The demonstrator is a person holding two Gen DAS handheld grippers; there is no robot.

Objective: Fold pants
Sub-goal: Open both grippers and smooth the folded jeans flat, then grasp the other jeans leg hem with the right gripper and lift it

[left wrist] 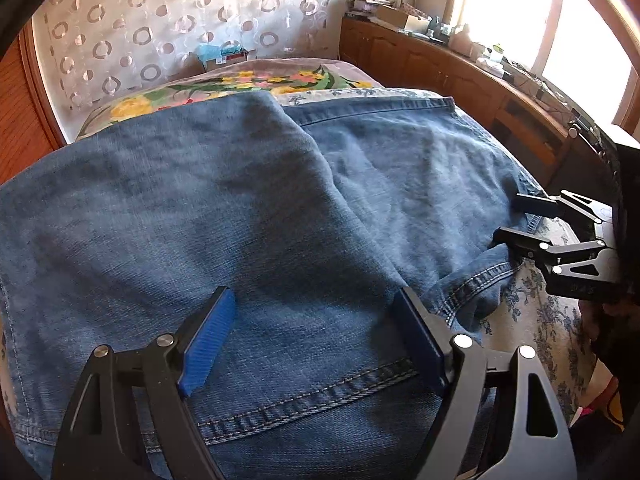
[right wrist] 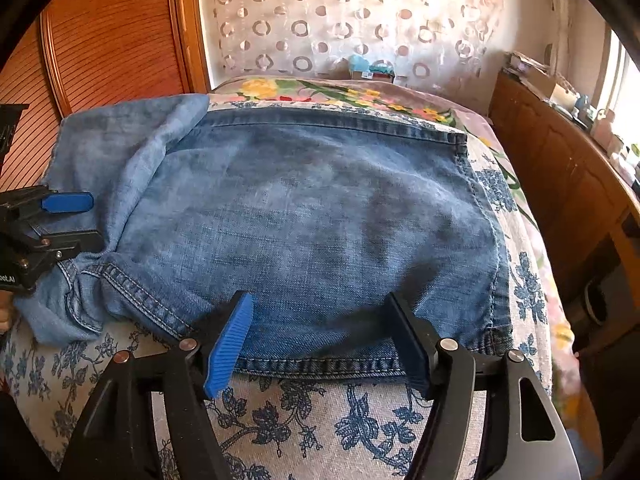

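Pants point(right wrist: 320, 216) lie folded flat on the bed point(right wrist: 312, 412), both grippers point(left wrist: 316, 336) point(right wrist: 320, 336) poised low, fingers apart, apparently ready for another fold.

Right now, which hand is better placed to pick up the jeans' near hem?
Probably right. The right tongs stand open astride the near hem of the jeans; the left tongs hover open over mid-fabric, away from any edge.

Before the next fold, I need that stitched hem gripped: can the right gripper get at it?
Probably yes: the right gripper stands open over the jeans hem, nothing lying between.
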